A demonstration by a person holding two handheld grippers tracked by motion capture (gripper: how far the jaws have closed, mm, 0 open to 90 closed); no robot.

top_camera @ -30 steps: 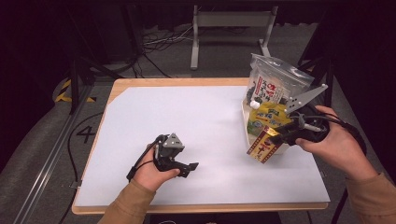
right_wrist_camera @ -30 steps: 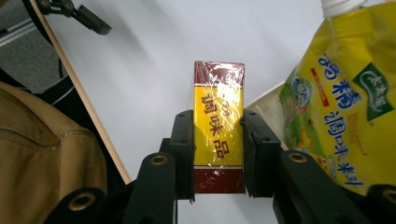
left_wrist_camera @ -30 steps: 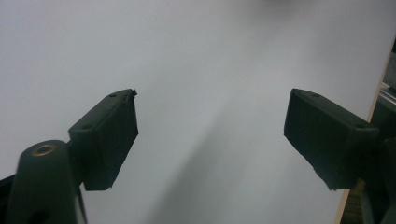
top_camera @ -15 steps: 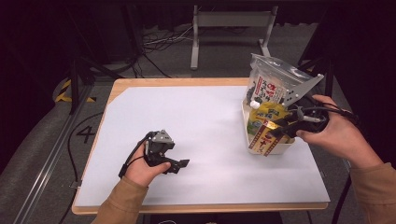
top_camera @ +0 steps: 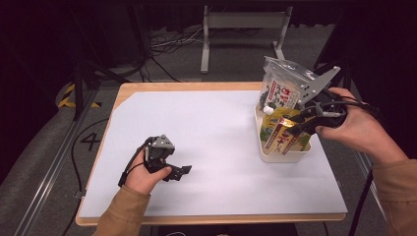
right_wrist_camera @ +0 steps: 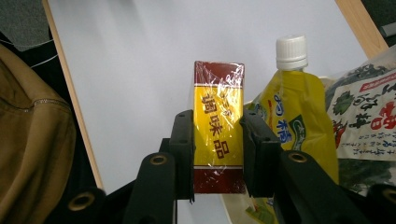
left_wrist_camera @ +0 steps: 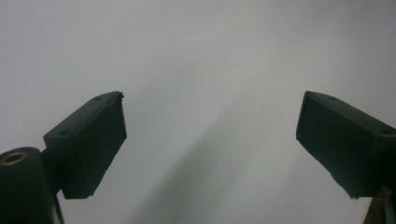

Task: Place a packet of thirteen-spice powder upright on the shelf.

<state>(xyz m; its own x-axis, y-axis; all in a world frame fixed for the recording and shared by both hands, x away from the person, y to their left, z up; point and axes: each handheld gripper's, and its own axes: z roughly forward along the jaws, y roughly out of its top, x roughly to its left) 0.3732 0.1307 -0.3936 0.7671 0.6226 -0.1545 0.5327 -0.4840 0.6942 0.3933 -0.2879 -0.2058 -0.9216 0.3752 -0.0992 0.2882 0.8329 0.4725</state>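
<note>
The right gripper (right_wrist_camera: 217,140) clamps the yellow seasoning box (right_wrist_camera: 218,126) by its narrow sides, holding it upright in the white basket (top_camera: 282,156) at the table's (top_camera: 206,142) three o'clock. The left gripper (left_wrist_camera: 210,144), its jaws just widened, hovers empty near seven o'clock.

yellow-red wrapped box (right_wrist_camera: 218,128) | upright | in white bin (top_camera: 282,156) | near pouch (right_wrist_camera: 299,116)

The yellow box (right_wrist_camera: 218,126), centre of the right gripper view, bears dark red vertical characters reading 调味品. The yellow spout pouch (right_wrist_camera: 292,121), to its right, shows green Japanese characters, not fully legible. The floor marking (top_camera: 90,141), left in the high view, reads 4.
</note>
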